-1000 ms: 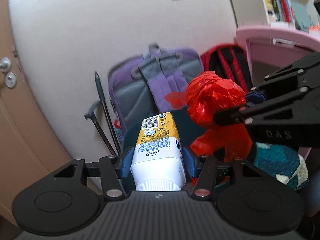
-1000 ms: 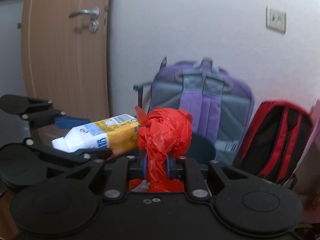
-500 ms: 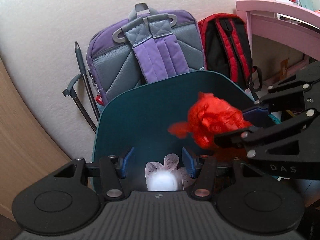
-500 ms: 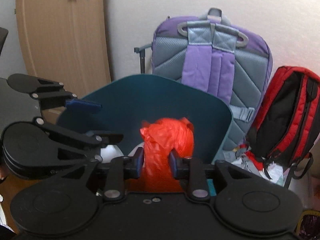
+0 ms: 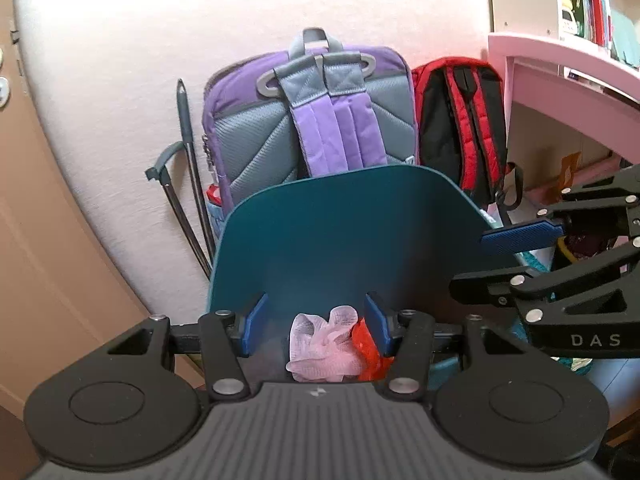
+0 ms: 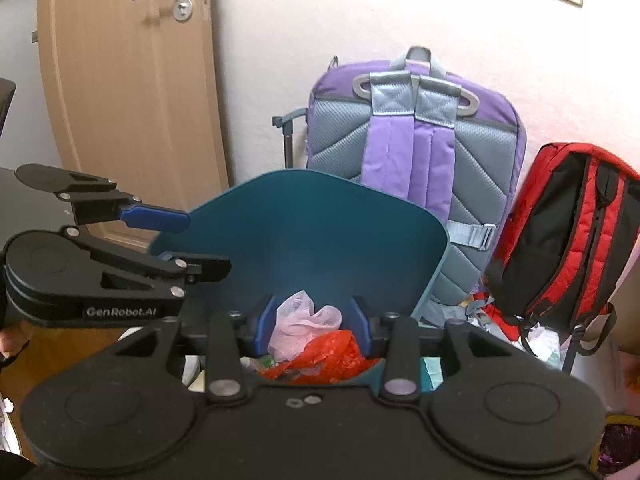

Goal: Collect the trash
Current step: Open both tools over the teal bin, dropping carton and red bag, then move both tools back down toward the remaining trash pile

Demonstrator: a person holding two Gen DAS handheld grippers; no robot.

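Observation:
A teal bin [image 5: 348, 232] with its lid raised stands before both grippers. Inside lie a pale pink plastic bag [image 5: 324, 344] and a crumpled red plastic bag [image 5: 366, 350]. My left gripper [image 5: 316, 326] hangs open over the bin mouth with nothing between its blue pads. The right gripper [image 5: 500, 264] reaches in from the right. In the right wrist view the right gripper [image 6: 312, 324] has its jaws opening. The red bag [image 6: 324, 356] lies loose below them beside the pink bag [image 6: 304, 320], and no pad presses on it. The left gripper [image 6: 200, 244] sits open at the bin's [image 6: 304, 232] left rim.
A purple and grey backpack [image 6: 412, 148] and a red and black backpack [image 6: 568, 236] lean on the wall behind the bin. A wooden door [image 6: 128, 100] is to the left, a pink desk [image 5: 568, 80] to the right. A black folding pole [image 5: 188, 184] leans by the wall.
A second ago the left gripper held a yellow and white carton and the right held the red bag. Both are let go; the red bag now lies in the bin. Both views tilted down.

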